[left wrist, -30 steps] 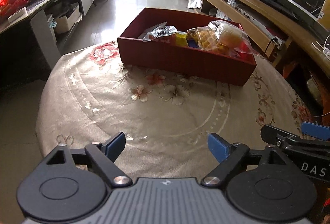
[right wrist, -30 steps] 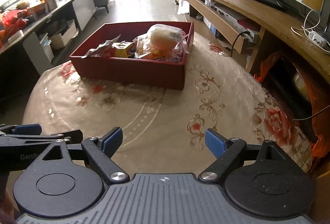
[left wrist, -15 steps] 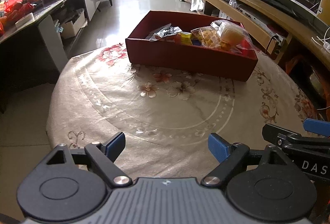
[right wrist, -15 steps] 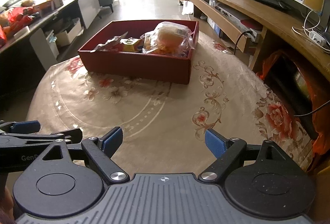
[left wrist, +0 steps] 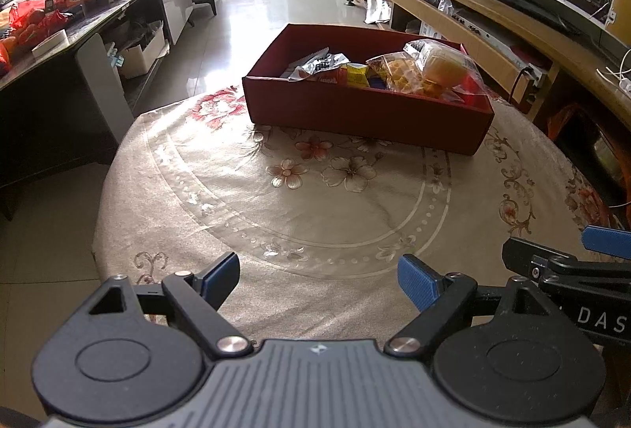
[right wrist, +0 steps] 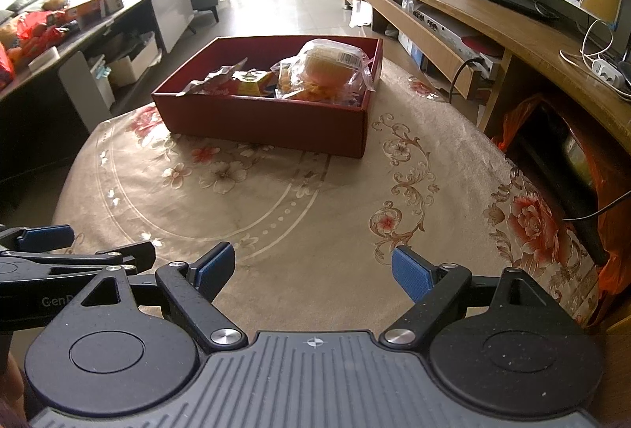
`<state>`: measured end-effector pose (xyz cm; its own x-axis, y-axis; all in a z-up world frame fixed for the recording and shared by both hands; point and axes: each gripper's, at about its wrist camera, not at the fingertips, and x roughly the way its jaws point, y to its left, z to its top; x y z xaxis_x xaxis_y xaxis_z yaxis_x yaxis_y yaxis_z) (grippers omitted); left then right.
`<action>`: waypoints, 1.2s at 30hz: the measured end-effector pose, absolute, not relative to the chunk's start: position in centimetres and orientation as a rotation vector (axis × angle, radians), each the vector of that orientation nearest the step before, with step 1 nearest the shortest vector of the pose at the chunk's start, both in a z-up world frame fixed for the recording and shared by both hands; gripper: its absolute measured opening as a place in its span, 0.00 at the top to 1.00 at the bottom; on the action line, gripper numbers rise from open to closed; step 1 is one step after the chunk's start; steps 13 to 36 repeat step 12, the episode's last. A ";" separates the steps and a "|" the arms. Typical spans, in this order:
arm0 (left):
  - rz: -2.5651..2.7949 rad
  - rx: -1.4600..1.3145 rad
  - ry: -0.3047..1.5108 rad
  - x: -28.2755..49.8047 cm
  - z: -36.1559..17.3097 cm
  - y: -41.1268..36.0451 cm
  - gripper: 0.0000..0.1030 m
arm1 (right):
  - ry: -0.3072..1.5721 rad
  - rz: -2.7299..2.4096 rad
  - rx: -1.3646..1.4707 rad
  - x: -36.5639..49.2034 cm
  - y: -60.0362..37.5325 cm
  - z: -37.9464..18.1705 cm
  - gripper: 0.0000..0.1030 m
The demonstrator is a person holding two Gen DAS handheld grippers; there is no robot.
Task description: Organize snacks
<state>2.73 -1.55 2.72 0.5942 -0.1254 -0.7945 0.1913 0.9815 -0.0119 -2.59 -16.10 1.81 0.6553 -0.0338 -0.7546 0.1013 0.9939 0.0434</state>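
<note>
A dark red box (left wrist: 366, 112) (right wrist: 260, 120) stands at the far side of the round table. Inside lie several snacks: a clear bag with a round bun (left wrist: 443, 63) (right wrist: 331, 67), a yellow packet (left wrist: 357, 73) (right wrist: 252, 81) and a silver wrapper (left wrist: 321, 63) (right wrist: 215, 79). My left gripper (left wrist: 317, 276) hangs open over the near part of the table, nothing between its blue pads. My right gripper (right wrist: 313, 270) is open beside it, also with nothing in it. Both are well short of the box.
A flowered beige cloth (left wrist: 315, 199) covers the table. A long wooden TV bench (right wrist: 493, 22) with a screen runs along the right. A dark desk (left wrist: 59, 45) with clutter lines the left, tiled floor (left wrist: 256, 14) beyond the table.
Both views have pulled back and tilted up a little, so the box and table sit farther off in the frame. The jaws have not moved and nothing was picked up.
</note>
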 end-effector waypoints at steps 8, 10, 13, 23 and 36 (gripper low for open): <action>-0.184 0.079 0.909 2.7 2.7 -1.6 0.13 | 0.853 -0.076 0.085 -2.6 -16.1 1.8 0.12; -0.183 0.080 0.908 2.7 2.7 -1.6 0.13 | 0.853 -0.076 0.084 -2.6 -16.0 1.8 0.12; -0.183 0.081 0.906 2.6 2.8 -1.6 0.13 | 0.853 -0.076 0.083 -2.6 -16.0 1.8 0.12; -0.183 0.081 0.906 2.6 2.8 -1.6 0.13 | 0.853 -0.076 0.083 -2.6 -16.0 1.8 0.12; -0.183 0.081 0.906 2.6 2.8 -1.6 0.13 | 0.853 -0.076 0.083 -2.6 -16.0 1.8 0.12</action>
